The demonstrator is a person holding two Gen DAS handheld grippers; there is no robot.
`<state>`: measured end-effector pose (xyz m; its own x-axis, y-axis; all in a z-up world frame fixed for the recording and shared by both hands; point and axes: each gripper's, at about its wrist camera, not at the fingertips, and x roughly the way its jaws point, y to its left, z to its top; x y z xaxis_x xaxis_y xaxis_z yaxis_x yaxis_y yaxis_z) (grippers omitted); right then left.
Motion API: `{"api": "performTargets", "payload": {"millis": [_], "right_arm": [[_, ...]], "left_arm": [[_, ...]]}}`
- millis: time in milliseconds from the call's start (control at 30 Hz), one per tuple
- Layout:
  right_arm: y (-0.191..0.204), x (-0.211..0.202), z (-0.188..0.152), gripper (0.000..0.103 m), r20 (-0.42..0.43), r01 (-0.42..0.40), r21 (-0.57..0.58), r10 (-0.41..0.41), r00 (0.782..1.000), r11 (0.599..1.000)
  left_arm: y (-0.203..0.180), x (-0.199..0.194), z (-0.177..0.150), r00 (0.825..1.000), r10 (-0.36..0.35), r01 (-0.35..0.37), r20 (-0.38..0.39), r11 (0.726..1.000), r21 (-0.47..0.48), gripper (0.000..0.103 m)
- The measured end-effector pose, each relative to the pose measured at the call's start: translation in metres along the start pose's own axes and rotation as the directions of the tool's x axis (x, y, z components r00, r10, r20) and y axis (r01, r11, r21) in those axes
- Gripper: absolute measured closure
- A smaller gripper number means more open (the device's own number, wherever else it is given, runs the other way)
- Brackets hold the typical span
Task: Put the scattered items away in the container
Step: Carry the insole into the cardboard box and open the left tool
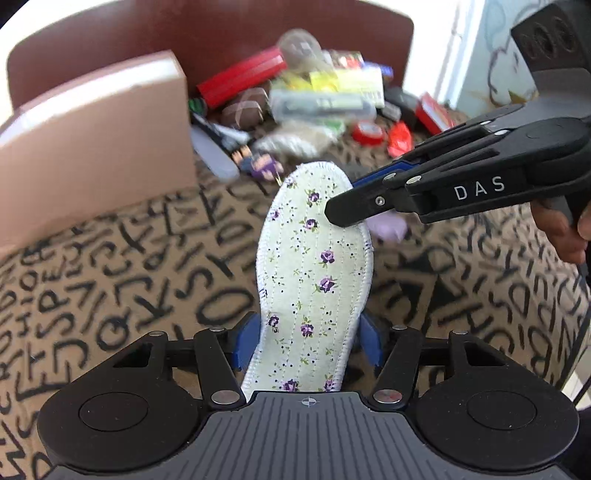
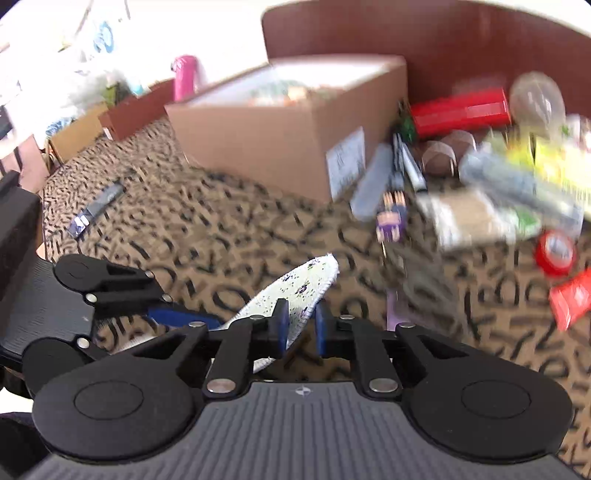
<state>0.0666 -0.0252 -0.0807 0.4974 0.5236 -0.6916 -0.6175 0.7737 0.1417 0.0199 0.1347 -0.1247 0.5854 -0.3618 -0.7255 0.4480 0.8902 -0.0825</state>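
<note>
A floral insole [image 1: 314, 266] hangs tilted above the letter-print cloth [image 1: 129, 295]. My left gripper [image 1: 308, 343] is shut on its heel end, one blue pad on each side edge. From the right, my right gripper [image 1: 343, 216] meets the insole's right edge near the toe. In the right wrist view the insole [image 2: 295, 288] runs between that gripper's [image 2: 301, 328] blue pads, and a narrow gap still shows there. The left gripper's blue finger [image 2: 177, 317] shows at the left. The cardboard box [image 2: 288, 136] stands open behind, and its box wall [image 1: 92, 140] fills the left wrist view's left.
Scattered items lie right of the box: a long red box [image 2: 458, 110], a red tape roll [image 2: 554, 253], a red packet [image 2: 570, 299], pens and wrappers. A dark wrapper [image 2: 96, 210] lies far left. A brown backrest [image 1: 221, 33] closes the rear. A hand [image 1: 561, 229] grips the right tool.
</note>
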Motion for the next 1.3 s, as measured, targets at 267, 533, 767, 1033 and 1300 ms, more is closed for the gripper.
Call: {"api": "performTargets", "payload": {"millis": [267, 533, 767, 1033, 1300], "right_arm": [[0.036, -0.026, 0.079, 0.095, 0.164, 0.036, -0.195, -0.003, 0.986, 0.980], [0.051, -0.026, 0.174, 0.096, 0.265, 0.058, -0.277, 0.018, 0.964, 0.959], [0.056, -0.026, 0.244, 0.096, 0.334, 0.057, -0.262, 0.035, 0.942, 0.963], [0.041, 0.034, 0.262, 0.092, 0.343, 0.110, -0.197, -0.037, 0.938, 0.974], [0.000, 0.126, 0.213, 0.043, 0.072, 0.212, -0.188, -0.202, 0.977, 0.959]], "left_arm": [[0.027, -0.039, 0.046, 0.977, 0.074, -0.064, 0.199, 0.996, -0.060, 0.091], [0.063, -0.069, 0.104, 0.916, 0.175, -0.148, 0.361, 0.984, -0.101, 0.101], [0.102, -0.092, 0.144, 0.856, 0.276, -0.250, 0.437, 0.961, -0.118, 0.101], [0.154, -0.063, 0.160, 0.837, 0.376, -0.325, 0.398, 0.926, -0.192, 0.060], [0.187, -0.037, 0.115, 0.892, 0.353, -0.243, 0.282, 0.901, -0.360, 0.012]]}}
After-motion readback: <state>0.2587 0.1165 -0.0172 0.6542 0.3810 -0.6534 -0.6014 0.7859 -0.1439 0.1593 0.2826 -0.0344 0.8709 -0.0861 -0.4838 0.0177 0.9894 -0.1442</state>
